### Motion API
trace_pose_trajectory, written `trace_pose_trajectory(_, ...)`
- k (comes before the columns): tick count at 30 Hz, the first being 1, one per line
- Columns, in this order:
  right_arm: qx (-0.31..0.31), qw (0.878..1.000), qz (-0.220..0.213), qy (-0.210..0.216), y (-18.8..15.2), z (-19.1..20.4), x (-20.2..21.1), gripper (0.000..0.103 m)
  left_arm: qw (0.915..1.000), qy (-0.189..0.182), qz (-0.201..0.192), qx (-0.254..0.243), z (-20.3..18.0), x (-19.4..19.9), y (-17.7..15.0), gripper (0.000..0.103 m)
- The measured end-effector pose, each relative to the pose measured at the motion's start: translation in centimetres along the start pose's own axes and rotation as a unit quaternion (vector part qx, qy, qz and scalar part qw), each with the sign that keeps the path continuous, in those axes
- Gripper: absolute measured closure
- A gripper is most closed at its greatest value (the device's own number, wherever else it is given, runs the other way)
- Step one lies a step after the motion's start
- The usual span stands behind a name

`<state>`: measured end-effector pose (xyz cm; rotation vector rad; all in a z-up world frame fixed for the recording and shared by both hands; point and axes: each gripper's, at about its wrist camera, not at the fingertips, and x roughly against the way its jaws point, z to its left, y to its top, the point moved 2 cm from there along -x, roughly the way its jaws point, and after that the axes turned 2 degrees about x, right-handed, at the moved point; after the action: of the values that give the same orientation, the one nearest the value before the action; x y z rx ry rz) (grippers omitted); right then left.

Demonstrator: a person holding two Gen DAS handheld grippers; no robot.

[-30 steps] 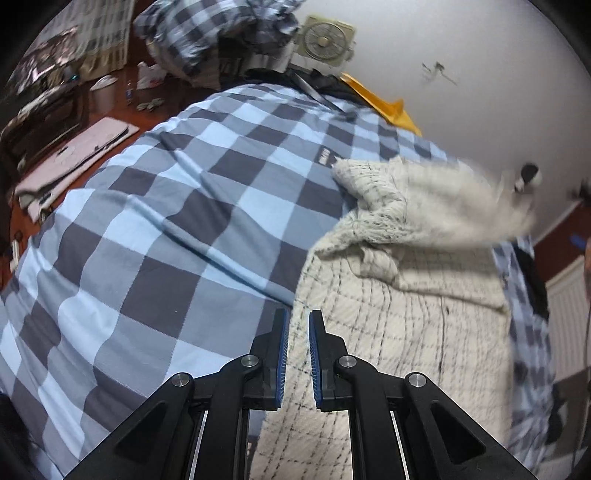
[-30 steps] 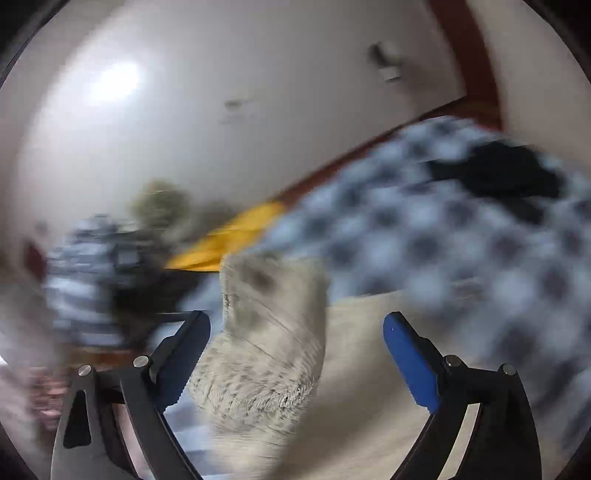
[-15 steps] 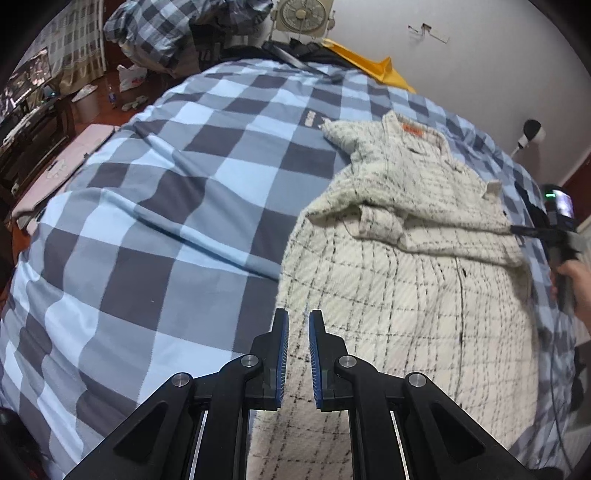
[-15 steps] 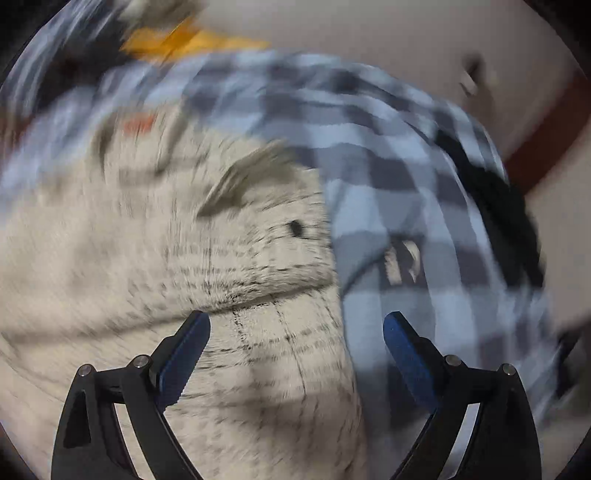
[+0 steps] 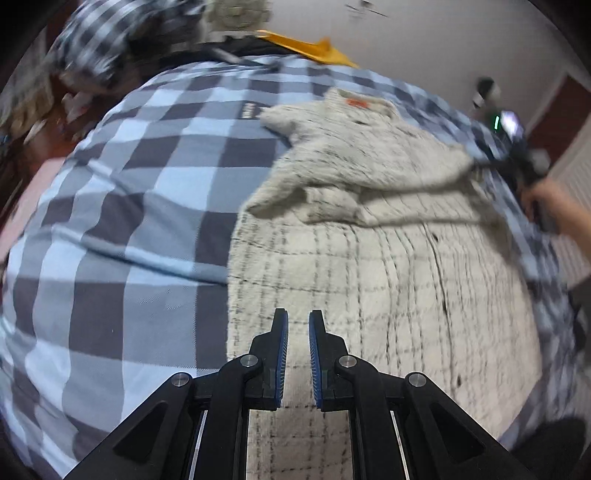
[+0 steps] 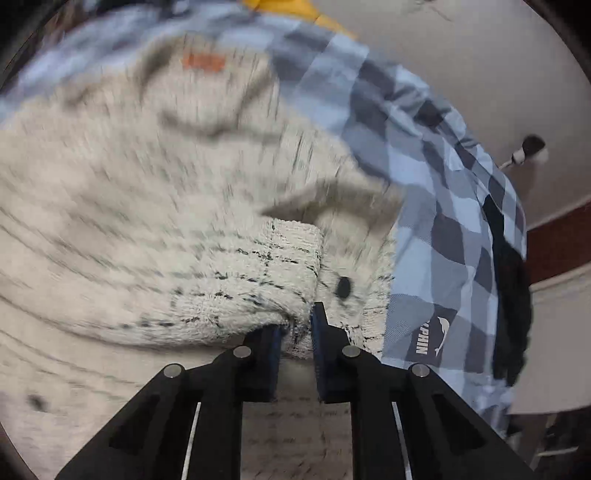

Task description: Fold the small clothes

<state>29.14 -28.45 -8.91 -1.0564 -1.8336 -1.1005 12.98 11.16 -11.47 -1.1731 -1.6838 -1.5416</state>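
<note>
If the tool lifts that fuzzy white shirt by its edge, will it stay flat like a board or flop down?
Probably flop: the fuzzy white shirt already bends and bunches where the right tool pinches its folded edge. It looks thick and plush, so likely not slippery. It should drape rather than hold shape, as its folded top already sags.

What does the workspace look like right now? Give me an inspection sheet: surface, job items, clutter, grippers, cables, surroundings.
Surface: bed with blue checked duvet, wrinkled.
Job's things: cream checked fleece jacket lying flat, top part folded over; orange neck label showing.
Clutter: yellow item at the bed's far edge; black garment on the bed's right edge.
Grippers: left gripper nearly shut, holding nothing, over the jacket's lower part; right gripper shut on a jacket edge beside a black button.
Cables: nothing seen.
Surroundings: white wall, checked bedding pile, blurred.
</note>
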Motion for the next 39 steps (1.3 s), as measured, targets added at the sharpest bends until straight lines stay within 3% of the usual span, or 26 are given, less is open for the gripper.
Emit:
trace_pose_trajectory(2, -0.009, 1.000, -0.027, 0.010, -0.2, -0.7, 3.4, 0.092, 0.9999, 0.008, -0.003, -0.009, -0.4, 0.0, -0.2, 0.093)
trace_pose_trajectory(7, -0.020, 0.998, -0.041, 0.037, -2.7, -1.6, 9.2, 0.092, 0.9990, -0.037, -0.010, -0.025, -0.7, 0.3, -0.7, 0.093)
trace_pose_trajectory(10, 0.000, 1.000, 0.004, 0.003, -4.5, -1.2, 7.7, 0.087, 0.9977, -0.044, -0.030, -0.042, -1.1, 1.0, -0.7, 0.093)
trace_pose_trajectory(11, 0.013, 0.999, 0.038, -0.007, -5.4, -0.6, 6.1, 0.086, 0.9974, -0.042, -0.039, -0.043, -1.0, 1.4, -0.6, 0.090)
trace_pose_trajectory(12, 0.022, 0.997, 0.074, -0.016, -6.3, -0.3, 4.3, 0.085, 0.9969, -0.044, -0.045, -0.047, -1.0, 1.6, -0.6, 0.061)
trace_pose_trajectory(13, 0.027, 0.991, 0.122, -0.035, -7.7, 0.2, 2.7, 0.085, 0.9959, -0.050, -0.054, -0.054, -1.0, 1.9, -0.6, 0.025)
trace_pose_trajectory(14, 0.029, 0.988, 0.140, -0.054, -8.4, 0.4, 2.2, 0.085, 0.9934, -0.062, -0.070, -0.067, -1.1, 2.3, -0.6, 0.000)
trace_pose_trajectory(15, 0.024, 0.988, 0.137, -0.071, -8.8, 0.6, 2.5, 0.085, 0.9902, -0.068, -0.094, -0.079, -1.1, 2.8, -0.6, 0.000)
trace_pose_trajectory(18, 0.036, 0.989, 0.078, -0.117, -8.4, 2.8, 6.0, 0.081, 0.9920, -0.034, -0.094, -0.078, -0.7, 3.1, -0.2, 0.000)
trace_pose_trajectory(19, 0.040, 0.991, 0.062, -0.107, -7.9, 3.7, 6.8, 0.071, 0.9927, -0.029, -0.092, -0.072, -0.5, 3.1, -0.2, 0.000)
trace_pose_trajectory(22, 0.075, 0.997, -0.004, -0.021, -5.5, 9.4, 10.1, 0.040, 0.9956, -0.009, -0.085, -0.037, 0.5, 2.8, -0.3, 0.000)
trace_pose_trajectory(23, 0.096, 0.995, -0.028, 0.010, -4.3, 12.6, 11.3, 0.038, 0.9963, -0.005, -0.081, -0.026, 0.9, 2.7, -0.3, 0.000)
trace_pose_trajectory(26, 0.153, 0.985, -0.058, 0.059, -1.8, 20.1, 12.2, 0.038, 0.9974, 0.007, -0.072, -0.001, 1.9, 2.7, -0.5, 0.000)
trace_pose_trajectory(30, 0.253, 0.964, -0.081, 0.032, 1.0, 30.4, 10.4, 0.038, 0.9974, -0.002, -0.066, 0.029, 3.2, 3.1, -0.4, 0.000)
trace_pose_trajectory(37, 0.312, 0.948, -0.058, -0.034, 3.7, 36.6, 5.9, 0.039, 0.9922, -0.020, -0.093, 0.080, 5.9, 5.1, 0.3, 0.000)
trace_pose_trajectory(39, 0.329, 0.940, -0.056, -0.076, 3.7, 37.1, 5.4, 0.052, 0.9904, -0.025, -0.101, 0.092, 6.6, 5.6, 0.4, 0.000)
